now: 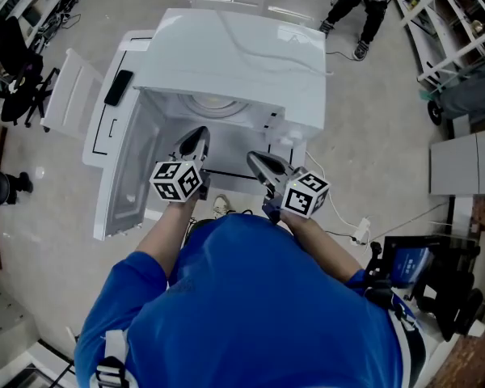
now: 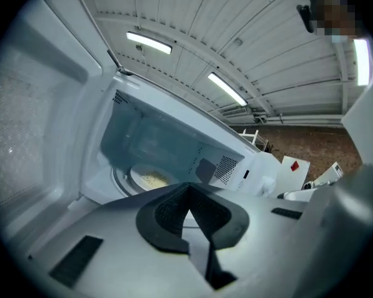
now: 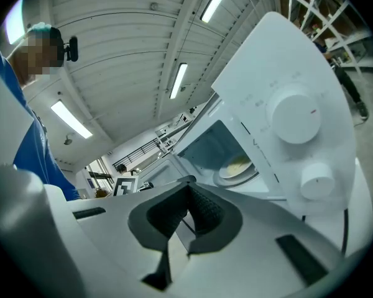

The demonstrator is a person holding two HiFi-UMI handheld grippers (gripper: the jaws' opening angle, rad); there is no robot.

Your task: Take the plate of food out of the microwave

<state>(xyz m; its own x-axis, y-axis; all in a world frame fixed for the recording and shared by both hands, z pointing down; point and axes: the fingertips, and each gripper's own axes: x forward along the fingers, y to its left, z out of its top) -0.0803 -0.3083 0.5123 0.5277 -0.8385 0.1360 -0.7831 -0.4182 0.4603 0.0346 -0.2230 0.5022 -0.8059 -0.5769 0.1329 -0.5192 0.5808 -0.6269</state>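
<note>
Plate (image 1: 214, 103) of food sits on the turntable deep in the microwave (image 1: 242, 51), near the cavity's back wall and straight ahead of both my tongs. My left tongs (image 1: 194, 142) hang at the mouth of the cavity, pressed together with nothing between them. My right tongs (image 1: 265, 165) are just outside the front edge, likewise closed and empty. I judge the left to be the nearer of the two to the plate. The plate is round, so no long axis matters; what counts is its near rim, which faces me. The door (image 1: 123, 164) stands swung open at the left, close beside my left tongs. The knob panel (image 3: 295, 120) bounds the opening on the right, close to my right tongs. The cavity looks low, so free room runs mostly forward and back. Both tongs would have to open before they could take the rim.
</note>
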